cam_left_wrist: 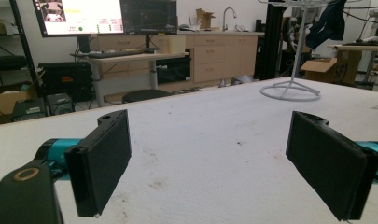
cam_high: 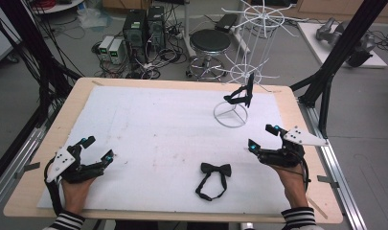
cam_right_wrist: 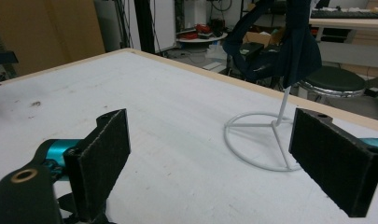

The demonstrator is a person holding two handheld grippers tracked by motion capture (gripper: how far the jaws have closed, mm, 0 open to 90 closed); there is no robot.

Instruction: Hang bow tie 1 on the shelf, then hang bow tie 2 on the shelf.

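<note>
Both tongs, left tongs and right tongs, are hovering wide open, gripping nothing. The bow tie is lying flat on the surface between them, nearer the right. Its limp strap could be slipping or snagging the white stand if pinched off-centre.

High view: above my side, looking forward and down on whole worktop. My two tool cameras: low, close over worktop, facing 12 to 1 o'clock; both share white stand.
</note>
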